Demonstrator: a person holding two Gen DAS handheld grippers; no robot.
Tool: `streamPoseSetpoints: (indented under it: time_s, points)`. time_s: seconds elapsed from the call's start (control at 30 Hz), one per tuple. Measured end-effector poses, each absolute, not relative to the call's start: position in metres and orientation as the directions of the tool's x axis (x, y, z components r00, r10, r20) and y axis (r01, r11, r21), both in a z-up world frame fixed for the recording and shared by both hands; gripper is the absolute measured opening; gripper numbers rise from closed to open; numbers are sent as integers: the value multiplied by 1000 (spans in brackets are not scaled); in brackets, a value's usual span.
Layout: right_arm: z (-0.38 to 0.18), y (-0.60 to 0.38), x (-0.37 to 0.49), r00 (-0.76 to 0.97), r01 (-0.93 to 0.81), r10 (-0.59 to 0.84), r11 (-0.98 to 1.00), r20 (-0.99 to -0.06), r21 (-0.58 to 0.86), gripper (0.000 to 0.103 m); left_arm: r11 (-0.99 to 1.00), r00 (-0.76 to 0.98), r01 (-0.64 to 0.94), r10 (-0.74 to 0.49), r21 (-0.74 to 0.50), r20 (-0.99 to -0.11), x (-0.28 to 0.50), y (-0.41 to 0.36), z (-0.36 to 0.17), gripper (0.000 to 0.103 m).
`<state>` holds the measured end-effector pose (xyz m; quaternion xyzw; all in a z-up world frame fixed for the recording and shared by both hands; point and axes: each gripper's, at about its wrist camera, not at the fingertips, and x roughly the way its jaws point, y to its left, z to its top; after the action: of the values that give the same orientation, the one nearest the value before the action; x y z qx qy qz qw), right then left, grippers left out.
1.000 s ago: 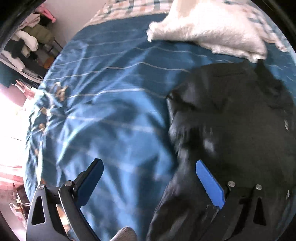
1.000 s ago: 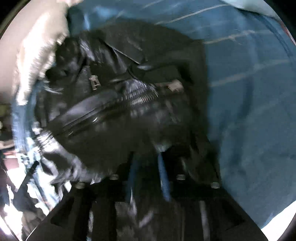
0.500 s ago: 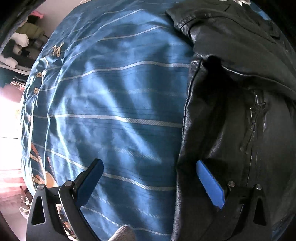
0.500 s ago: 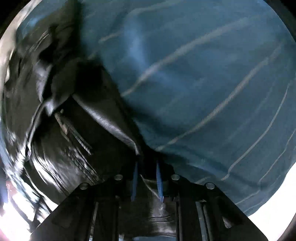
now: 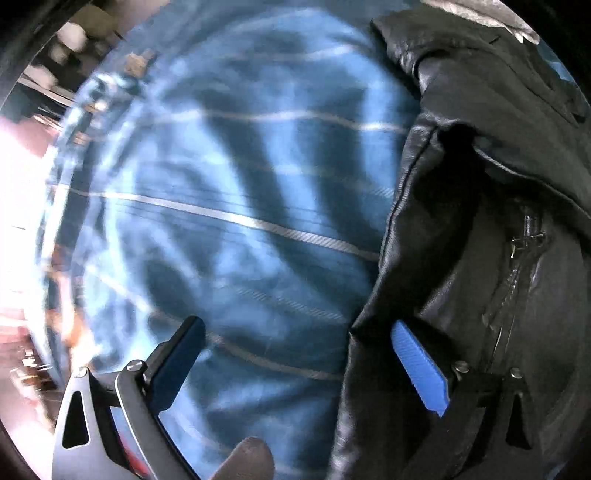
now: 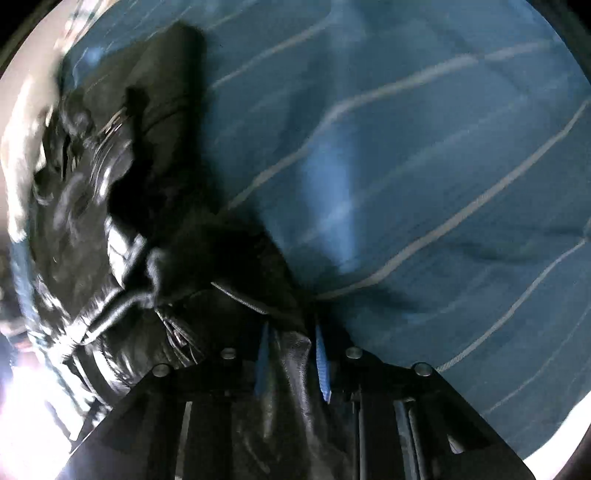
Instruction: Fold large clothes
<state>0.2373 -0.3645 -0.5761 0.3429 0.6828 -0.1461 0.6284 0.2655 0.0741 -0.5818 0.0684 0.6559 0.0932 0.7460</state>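
Observation:
A black leather jacket [image 5: 480,229] with metal zippers lies on a blue striped bedspread [image 5: 229,206]. My left gripper [image 5: 295,332] is open: its left finger hangs over the bedspread, and its right finger [image 5: 417,365] is over the jacket's left edge. In the right wrist view, my right gripper [image 6: 291,332] is shut on a fold of the jacket [image 6: 122,229], which bunches away to the left across the bedspread [image 6: 424,166].
A pale fluffy cloth [image 5: 491,14] lies at the jacket's far end and also shows in the right wrist view [image 6: 22,147]. Room clutter and bright light sit beyond the bed's left edge [image 5: 33,122].
My left gripper has dropped closer to the bedspread and the jacket's edge. My right gripper has stayed shut on the jacket and pulled it, and the jacket now bunches more to the left.

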Motion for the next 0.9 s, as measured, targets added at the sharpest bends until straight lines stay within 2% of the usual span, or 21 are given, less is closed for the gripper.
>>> streamPoseSetpoints:
  time_s: [0.07,0.2,0.3,0.43,0.57,0.73,0.9]
  points:
    - [-576,-369,243,20,618,354,731,-935,290,25,941,149,-66,338,332,-929,258,63,-566,103]
    - [-555,-396,238,-4,550,442,750,-897,367,71,845,195,-131,535,519,-822,241,25,-520,103]
    - [-530,-409,225,6,491,490,758,-872,429,72,788,235,-153,616,597,-752,223,-24,-487,103]
    - [-501,-443,196,-4,411,461,810,-887,419,73,697,274,-67,700,714,-659,184,-113,-479,103]
    - [-497,-485,174,-22,374,400,853,-916,363,74,704,329,58,656,708,-679,134,-211,-489,103]
    - [-501,-534,146,-33,457,381,828,-924,325,74,670,412,206,601,713,-684,75,-314,-508,103]
    - [-509,-571,132,-36,534,348,799,-937,276,74,677,378,268,581,686,-721,50,-374,-532,103]
